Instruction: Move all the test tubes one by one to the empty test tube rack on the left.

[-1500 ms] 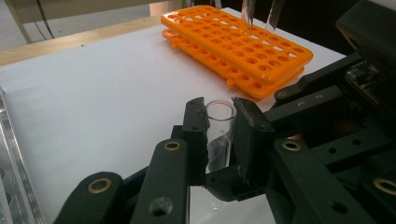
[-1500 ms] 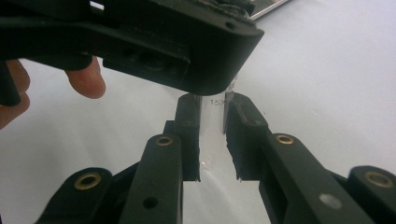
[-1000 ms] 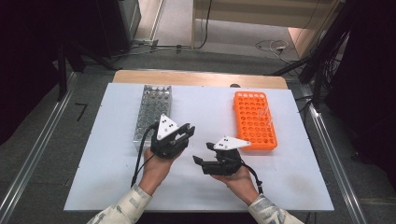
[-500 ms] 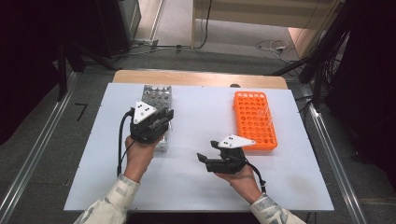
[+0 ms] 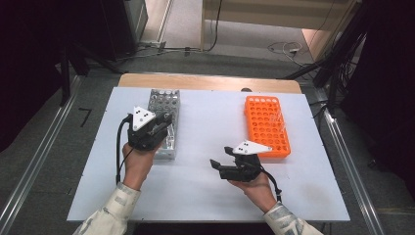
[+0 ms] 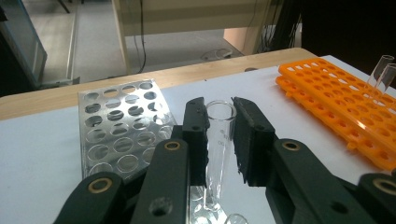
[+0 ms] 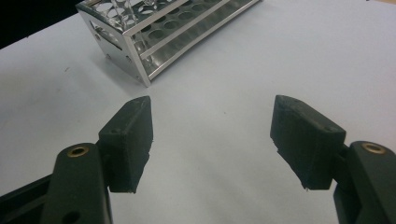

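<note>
Clear glass marked the thing in hand: from the high view, the left gripper point(image 5: 159, 128) stood over the near end of the steel rack point(image 5: 165, 105), on the left half of the white table point(image 5: 205, 191). Its test tube could not be made out from up there. The right gripper point(image 5: 221, 165) lay low near the middle of the table, pointing left, well apart from both the steel rack and the orange rack point(image 5: 266, 125), whose far right holes held a couple of clear tubes. The left hand was plainly the nearer to the steel rack.

From the left gripper view, the jaws of the left gripper point(image 6: 219, 135) were clamped on a test tube point(image 6: 218, 140) just below its open rim. Its long axis ran roughly upright and in line with the jaws, mouth at the top and rounded bottom down toward the rack. The steel rack point(image 6: 123, 126) lay beneath and a little to the left, so the empty holes waited just below the tube's lower end; the likely coming move was a straight descent into one of them.

From the right gripper view, the right gripper point(image 7: 212, 135) held its jaws wide with nothing between them, only bare table. The steel rack's point(image 7: 154, 37) corner sat farther off, at the upper left.
</note>
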The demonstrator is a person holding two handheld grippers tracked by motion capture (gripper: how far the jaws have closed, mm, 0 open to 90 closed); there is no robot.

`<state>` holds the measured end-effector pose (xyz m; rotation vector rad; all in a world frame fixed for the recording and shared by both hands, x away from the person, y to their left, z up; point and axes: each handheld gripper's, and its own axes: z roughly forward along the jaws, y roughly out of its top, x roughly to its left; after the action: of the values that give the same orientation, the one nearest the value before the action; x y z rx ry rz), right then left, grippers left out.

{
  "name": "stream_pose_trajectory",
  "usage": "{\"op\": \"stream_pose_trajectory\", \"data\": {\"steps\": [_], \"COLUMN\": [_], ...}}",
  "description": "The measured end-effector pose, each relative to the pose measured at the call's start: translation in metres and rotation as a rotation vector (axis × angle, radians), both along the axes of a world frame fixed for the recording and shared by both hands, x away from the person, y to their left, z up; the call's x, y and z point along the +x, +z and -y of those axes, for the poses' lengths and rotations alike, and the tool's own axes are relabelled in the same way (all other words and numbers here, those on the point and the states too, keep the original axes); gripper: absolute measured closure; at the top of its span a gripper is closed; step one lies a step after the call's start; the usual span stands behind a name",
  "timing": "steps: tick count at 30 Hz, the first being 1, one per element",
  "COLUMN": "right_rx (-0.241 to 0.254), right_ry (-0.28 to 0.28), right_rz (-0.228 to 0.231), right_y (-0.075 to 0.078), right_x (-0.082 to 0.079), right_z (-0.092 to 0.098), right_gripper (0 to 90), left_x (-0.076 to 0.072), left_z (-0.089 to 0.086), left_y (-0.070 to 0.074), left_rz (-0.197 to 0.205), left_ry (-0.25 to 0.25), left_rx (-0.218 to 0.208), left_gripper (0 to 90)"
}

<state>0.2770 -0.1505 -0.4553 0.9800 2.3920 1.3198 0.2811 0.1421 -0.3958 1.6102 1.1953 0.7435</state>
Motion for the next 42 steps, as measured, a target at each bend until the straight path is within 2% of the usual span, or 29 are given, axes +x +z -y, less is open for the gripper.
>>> {"op": "stream_pose_trajectory", "data": {"steps": [14, 22, 26, 39, 42], "right_rx": [-0.007, -0.011, -0.01, -0.013, -0.012], "right_ry": [-0.003, -0.002, -0.003, -0.008, -0.017], "right_rz": [0.001, 0.007, 0.008, 0.006, 0.01], "right_y": [0.0, 0.0, 0.001, 0.0, 0.001], "right_x": [-0.001, -0.001, -0.001, -0.001, -0.001], "right_z": [0.002, 0.003, 0.004, 0.005, 0.008], "right_gripper": [28.4, 28.4, 28.5, 28.5, 28.5], "left_x": [-0.001, -0.001, -0.002, -0.004, -0.005], "left_z": [0.0, 0.004, 0.004, 0.001, -0.001], "left_y": [-0.015, -0.031, -0.034, -0.032, -0.03], "left_rz": [-0.031, -0.075, -0.095, -0.096, -0.094], "left_ry": [0.016, 0.007, 0.001, -0.012, -0.021], "left_rx": [0.042, 0.087, 0.091, 0.038, 0.006], "left_gripper": [74.7, 74.6, 74.5, 72.1, 68.5]}}
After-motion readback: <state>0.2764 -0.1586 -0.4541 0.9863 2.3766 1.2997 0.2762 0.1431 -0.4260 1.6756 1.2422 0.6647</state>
